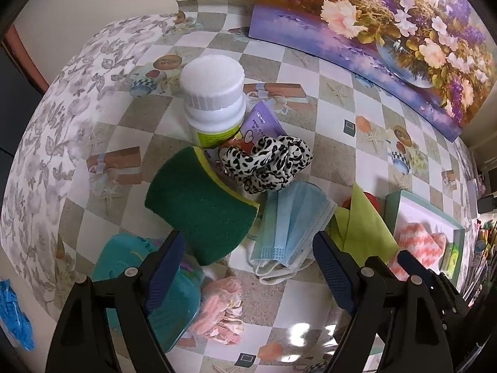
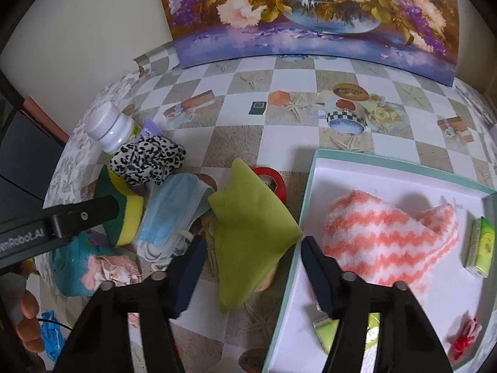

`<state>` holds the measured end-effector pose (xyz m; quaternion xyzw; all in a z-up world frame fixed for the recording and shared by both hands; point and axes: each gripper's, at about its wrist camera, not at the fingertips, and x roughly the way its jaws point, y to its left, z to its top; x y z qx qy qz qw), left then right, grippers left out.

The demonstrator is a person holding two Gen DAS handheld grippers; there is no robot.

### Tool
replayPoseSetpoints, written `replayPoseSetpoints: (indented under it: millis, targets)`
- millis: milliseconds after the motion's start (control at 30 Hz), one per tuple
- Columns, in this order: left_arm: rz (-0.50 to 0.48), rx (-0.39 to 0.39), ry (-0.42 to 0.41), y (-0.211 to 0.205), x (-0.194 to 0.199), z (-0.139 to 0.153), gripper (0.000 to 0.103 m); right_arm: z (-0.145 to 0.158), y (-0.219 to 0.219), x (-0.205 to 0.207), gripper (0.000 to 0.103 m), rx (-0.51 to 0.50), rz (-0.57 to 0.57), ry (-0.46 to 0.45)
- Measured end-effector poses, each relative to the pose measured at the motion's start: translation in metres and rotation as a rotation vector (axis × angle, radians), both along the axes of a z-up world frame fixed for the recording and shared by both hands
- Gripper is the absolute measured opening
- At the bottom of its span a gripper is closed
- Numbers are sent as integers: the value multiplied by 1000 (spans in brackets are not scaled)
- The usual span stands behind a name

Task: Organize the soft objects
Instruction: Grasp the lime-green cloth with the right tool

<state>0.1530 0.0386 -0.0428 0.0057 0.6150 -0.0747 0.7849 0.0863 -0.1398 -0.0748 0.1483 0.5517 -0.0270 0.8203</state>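
My right gripper [image 2: 253, 269] stands open, pointing down, with a folded lime-green cloth [image 2: 251, 227] lying between its fingers; the pads do not touch it. To its right, a teal-rimmed white box [image 2: 310, 186] holds a pink-and-white fuzzy sock [image 2: 382, 233]. My left gripper [image 1: 248, 265] is open above a pile: a green-and-yellow sponge [image 1: 198, 205], a blue face mask [image 1: 292, 220], a leopard-print scrunchie [image 1: 270, 161], a pink scrunchie [image 1: 223, 310] and a teal cloth [image 1: 174, 295]. Nothing is gripped.
A white bottle [image 1: 214, 99] and a purple packet [image 1: 264, 124] stand behind the pile. A red object [image 2: 273, 177] pokes out from under the green cloth. Green packs [image 2: 481, 245] lie in the box. A flower painting [image 2: 310, 15] leans against the wall. A blue glove [image 1: 15, 317] lies off the table's left edge.
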Motion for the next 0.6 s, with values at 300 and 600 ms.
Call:
replayPoseSetpoints:
  millis: [300, 600]
  targets:
    - [-7, -8, 8, -4, 3, -3, 85, -4, -1, 2, 49, 18, 4, 4]
    - [-15, -12, 14, -8, 2, -5, 85, -16, 10, 5, 42, 12, 44, 38]
